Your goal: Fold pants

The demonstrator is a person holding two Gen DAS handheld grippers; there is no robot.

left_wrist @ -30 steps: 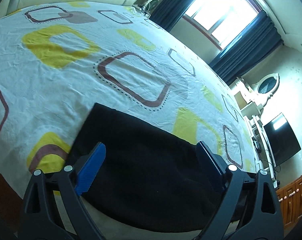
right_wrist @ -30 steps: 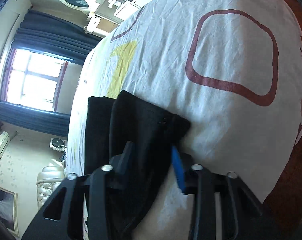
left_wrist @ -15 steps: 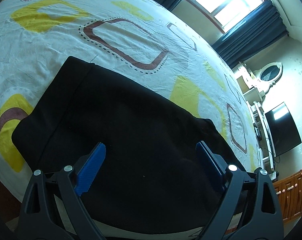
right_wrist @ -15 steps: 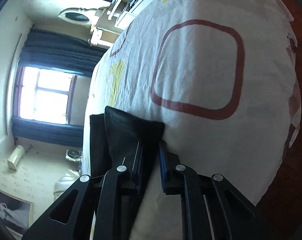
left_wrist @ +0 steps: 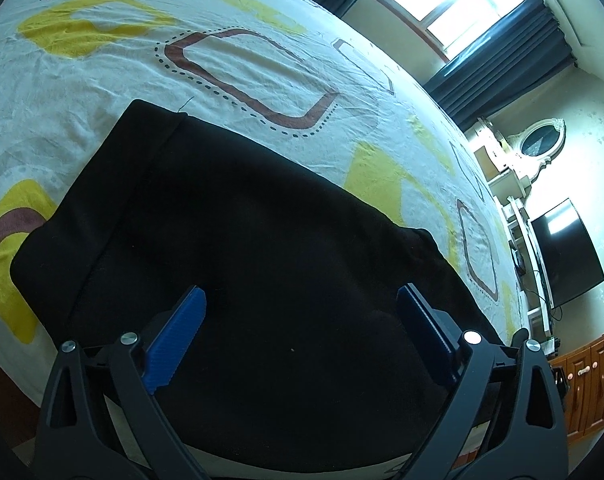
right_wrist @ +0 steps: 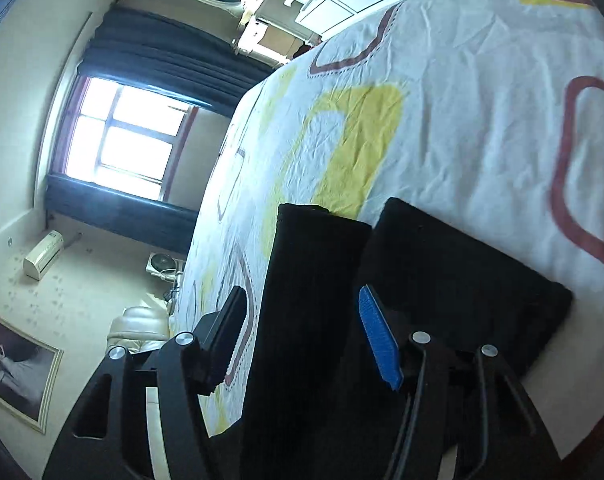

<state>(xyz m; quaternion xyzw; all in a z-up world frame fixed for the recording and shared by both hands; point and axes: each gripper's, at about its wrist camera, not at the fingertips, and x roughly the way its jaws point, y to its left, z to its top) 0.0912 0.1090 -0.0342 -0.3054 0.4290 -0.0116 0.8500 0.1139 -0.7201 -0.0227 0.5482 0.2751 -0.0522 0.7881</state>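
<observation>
The black pants (left_wrist: 261, 248) lie folded on the patterned sheet (left_wrist: 101, 80), long axis running left-right (left view). The left gripper (left_wrist: 302, 328) gapes empty above them; the right gripper (right_wrist: 302, 328) has just opened, cloth loose between.

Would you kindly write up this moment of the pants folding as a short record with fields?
Garment: black pants, folded into a flat block
Surface: bed sheet, white with yellow and maroon squares
Left gripper: open, over the pants, nothing clamped
Right gripper: jaws have just been opening, pads clear of the cloth, a fold of the pants between them
Background: window with dark curtains
Fold state: layers stacked, edges roughly aligned
</observation>
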